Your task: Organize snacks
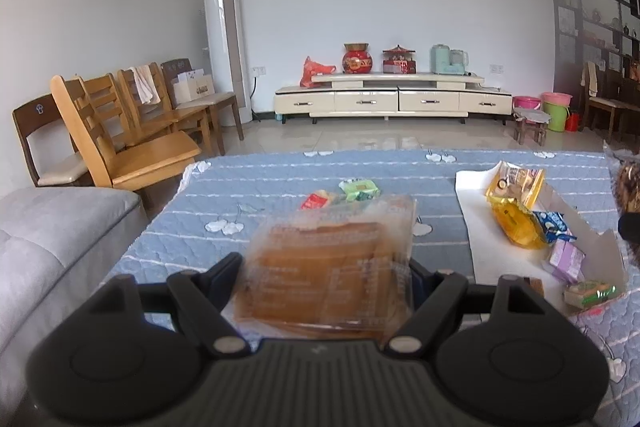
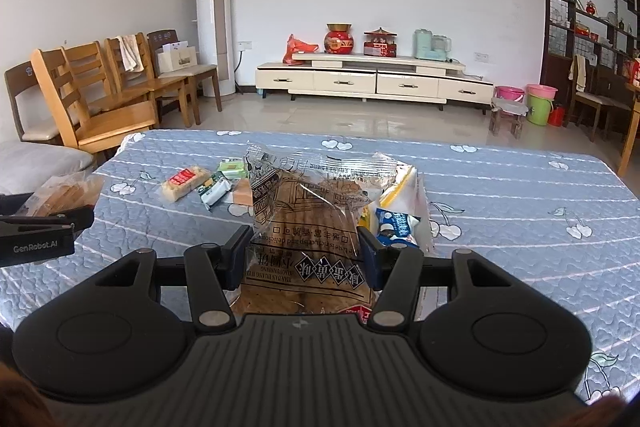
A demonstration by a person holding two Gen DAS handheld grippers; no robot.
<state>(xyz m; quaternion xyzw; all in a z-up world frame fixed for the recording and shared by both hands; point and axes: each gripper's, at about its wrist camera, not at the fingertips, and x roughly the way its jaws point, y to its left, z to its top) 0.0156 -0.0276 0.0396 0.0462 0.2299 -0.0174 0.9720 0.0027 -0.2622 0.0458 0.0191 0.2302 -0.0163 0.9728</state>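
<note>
My left gripper (image 1: 324, 267) is shut on a clear packet of brown bread slices (image 1: 332, 259), held above the blue quilted table (image 1: 260, 187). My right gripper (image 2: 304, 247) is shut on a clear printed bag of brown round biscuits (image 2: 308, 211), just in front of a white open box (image 2: 424, 211). In the left wrist view this white box (image 1: 476, 211) lies to the right and holds yellow bags (image 1: 516, 215), a blue packet (image 1: 554, 223), a purple packet (image 1: 566, 261) and a green one (image 1: 592, 293). The left gripper (image 2: 60, 217) with its bread packet (image 2: 60, 193) shows at the left edge.
Several loose small snacks lie mid-table: a red-labelled bar (image 2: 186, 183), green packets (image 2: 232, 167) and an orange block (image 2: 242, 197). A grey sofa (image 1: 48, 247) and wooden chairs (image 1: 132, 147) stand left of the table. A cream TV cabinet (image 1: 392, 99) lines the far wall.
</note>
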